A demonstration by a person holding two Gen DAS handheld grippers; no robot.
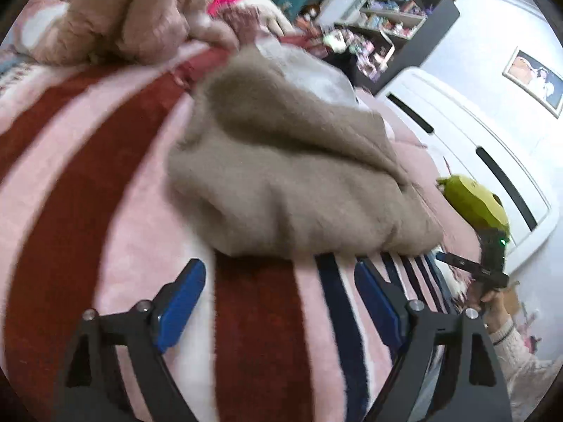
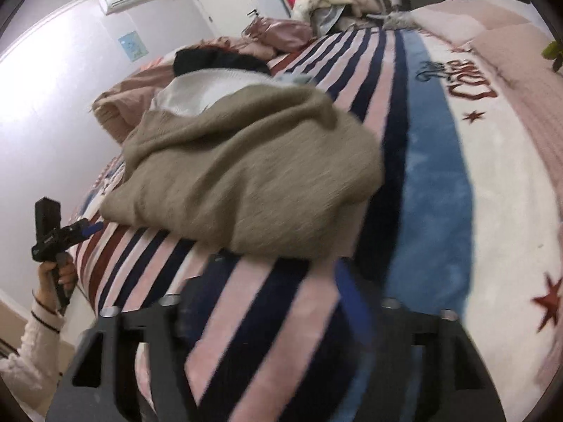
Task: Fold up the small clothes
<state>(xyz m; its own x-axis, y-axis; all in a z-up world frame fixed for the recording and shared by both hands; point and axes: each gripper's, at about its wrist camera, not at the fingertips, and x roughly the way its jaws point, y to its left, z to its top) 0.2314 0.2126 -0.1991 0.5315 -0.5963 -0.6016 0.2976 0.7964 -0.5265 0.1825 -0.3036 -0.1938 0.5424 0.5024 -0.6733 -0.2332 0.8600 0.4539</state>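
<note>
Left wrist view: left claw [image 1: 278, 293] released, right claw [image 2: 271, 302] also released, both empty; bunched beige knitted sweater [image 1: 292, 176] on striped bed blanket [image 1: 88, 183]. Between folds; next, regrasp near hem.

The beige sweater [image 1: 288, 176] is a soft knit — matt and fuzzy, its fine ribbing plainest in the right wrist view [image 2: 246, 172]. Under it the striped blanket [image 1: 88, 211] is plush fleece, its short pile catching a faint sheen on the blue band [image 2: 432, 176]. The left gripper [image 1: 279, 302] has matt black frames that look like hard plastic, smooth blue pads [image 1: 179, 302] with a slight gloss, and bright metal pivot pins [image 1: 143, 305]. The right gripper [image 2: 267, 302] is blurred, though its frame looks equally black and matt. The pink quilt [image 1: 133, 10] is puffy, soft-looking cloth — the person's white sleeve [image 2: 31, 344] is a textured knit.
</note>
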